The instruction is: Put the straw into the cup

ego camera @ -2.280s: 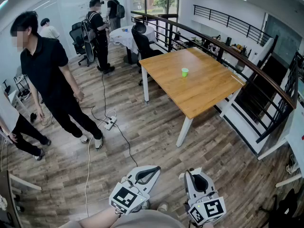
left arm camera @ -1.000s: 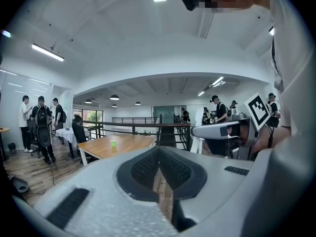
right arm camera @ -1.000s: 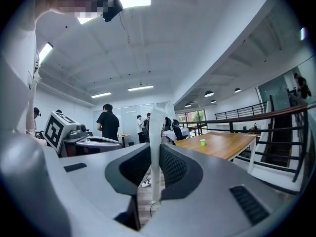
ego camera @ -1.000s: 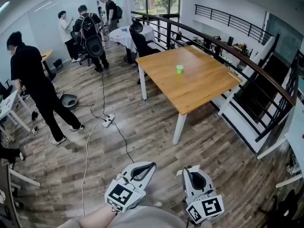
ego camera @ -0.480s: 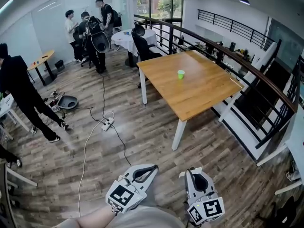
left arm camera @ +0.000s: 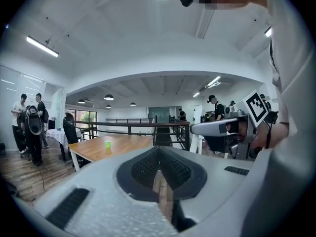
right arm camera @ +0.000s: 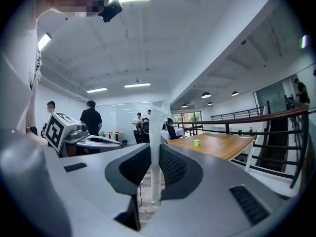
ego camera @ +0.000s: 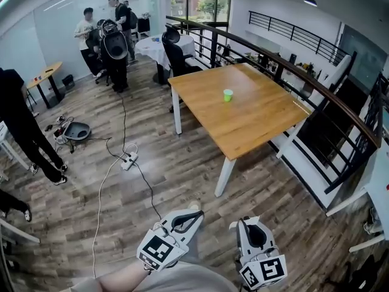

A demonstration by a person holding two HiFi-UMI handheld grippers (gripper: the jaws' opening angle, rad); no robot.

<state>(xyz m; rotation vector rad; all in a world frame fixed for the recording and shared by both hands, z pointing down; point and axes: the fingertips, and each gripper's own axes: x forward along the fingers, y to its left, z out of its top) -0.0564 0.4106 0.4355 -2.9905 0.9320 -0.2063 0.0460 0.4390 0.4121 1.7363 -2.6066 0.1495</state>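
Two risks stand out, both judged from the present layout.

1. The straw (right arm camera: 155,132) is thin, pale and paper-wrapped. It is gripped along its lower part only, and its upper part stands free above the pads. A knock or a slackened grip could let it tilt or slip out before it gets to the cup (ego camera: 228,95).
2. The cup is small, looks light and stands alone on the tabletop (ego camera: 267,123). A straw pushed against its rim or wall, rather than down through its mouth, would likely tip it or shove it along.

A lesser hazard is a cable (ego camera: 112,163) with a power strip (ego camera: 127,160) on the floor, ahead and to the left of the left tongs (ego camera: 196,213). It is a trip risk should the approach drift that way.

State of the tongs:
- **Right tongs** (right arm camera: 154,149): closed on the straw, which stands upright between the pads.
- **Left tongs:** shut, with nothing between the pads.
- **Position:** both sit low and side by side, close to the person's body.

The cup lies well ahead of both tongs and well apart from them. It is a little right of the line of the right tongs and left of the line of the left tongs. Open floor and the near edge of the tabletop lie between. Nothing else shows on the tabletop near the cup.
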